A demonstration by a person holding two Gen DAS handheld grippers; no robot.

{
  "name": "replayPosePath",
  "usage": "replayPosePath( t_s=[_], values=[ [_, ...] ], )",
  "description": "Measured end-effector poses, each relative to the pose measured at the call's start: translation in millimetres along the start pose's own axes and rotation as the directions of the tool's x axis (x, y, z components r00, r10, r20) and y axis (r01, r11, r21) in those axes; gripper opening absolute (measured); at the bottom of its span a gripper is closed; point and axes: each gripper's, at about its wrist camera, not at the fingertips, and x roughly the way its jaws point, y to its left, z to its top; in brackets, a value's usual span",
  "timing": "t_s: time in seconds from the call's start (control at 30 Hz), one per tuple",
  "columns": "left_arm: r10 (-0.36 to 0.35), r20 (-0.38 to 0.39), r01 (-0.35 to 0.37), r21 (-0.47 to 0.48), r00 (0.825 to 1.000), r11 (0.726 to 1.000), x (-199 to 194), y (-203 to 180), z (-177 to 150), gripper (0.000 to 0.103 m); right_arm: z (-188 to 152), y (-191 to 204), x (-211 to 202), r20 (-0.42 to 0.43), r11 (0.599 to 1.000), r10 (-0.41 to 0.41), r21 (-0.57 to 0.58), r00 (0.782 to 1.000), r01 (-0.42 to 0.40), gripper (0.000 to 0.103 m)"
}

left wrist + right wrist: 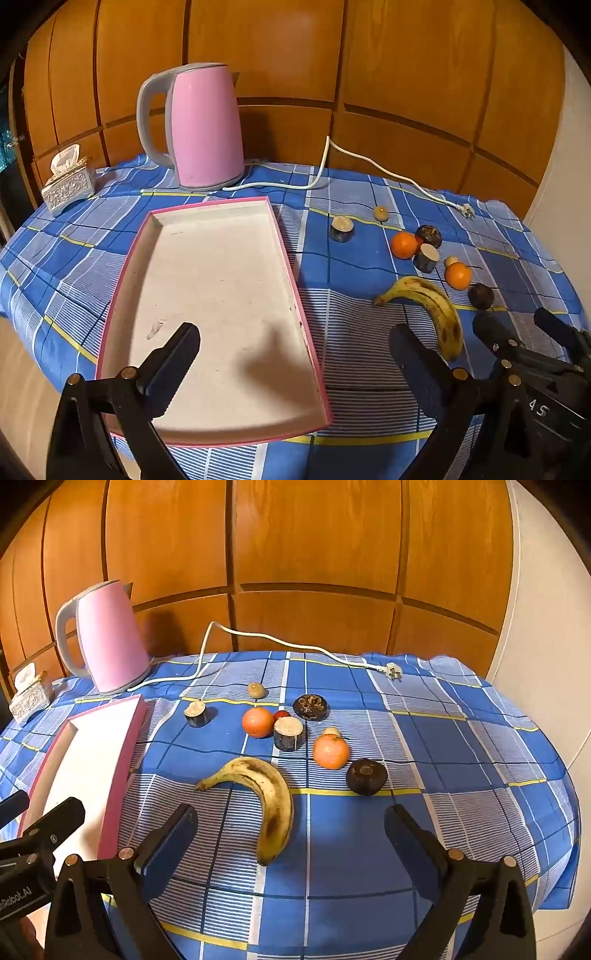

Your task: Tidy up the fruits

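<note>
Right wrist: banana (271,801) between spread fingers (173,834)

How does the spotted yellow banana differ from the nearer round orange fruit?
The spotted yellow banana is long, curved and brown-blotched; the nearer round orange fruit is compact, round and evenly coloured. The banana lies closer to the open right gripper and to the pink-rimmed white tray; the orange sits farther back among dark fruits. Both rest on the blue checked tablecloth, outside the tray.
</note>
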Motion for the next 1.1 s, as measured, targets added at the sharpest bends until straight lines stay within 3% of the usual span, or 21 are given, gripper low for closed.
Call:
replayPosePath(
  t_s=[0.4, 0.63, 0.7, 1.1],
  values=[
    [-0.017, -0.009, 0.017, 0.009, 1.0, 1.0, 1.3, -3.6, -0.5, 0.103, -3.2, -1.4, 4.6, -0.013, 1.0, 0.001, 0.001, 1.0, -0.001, 0.102],
    [-0.122, -0.012, 0.122, -0.014, 0.992, 0.992, 0.8, -3.5, -2.4, 0.103, -5.7, -11.1, 10.7, -0.038, 0.999, -0.01, 0.031, 0.999, 0.011, 0.102],
    [-0.113, -0.018, 0.113, -0.003, 0.993, 0.994, 2.0, -7.1, -3.0, 0.103, -6.7, -15.7, 12.8, -0.044, 0.999, -0.012, 0.038, 0.999, 0.014, 0.102],
    [-0.187, -0.124, 0.191, 0.029, 0.975, 0.981, 18.2, -22.3, -7.0, 0.103, -18.0, -39.6, 22.7, -0.114, 0.996, 0.008, 0.088, 0.993, 0.002, 0.102]
  ],
)
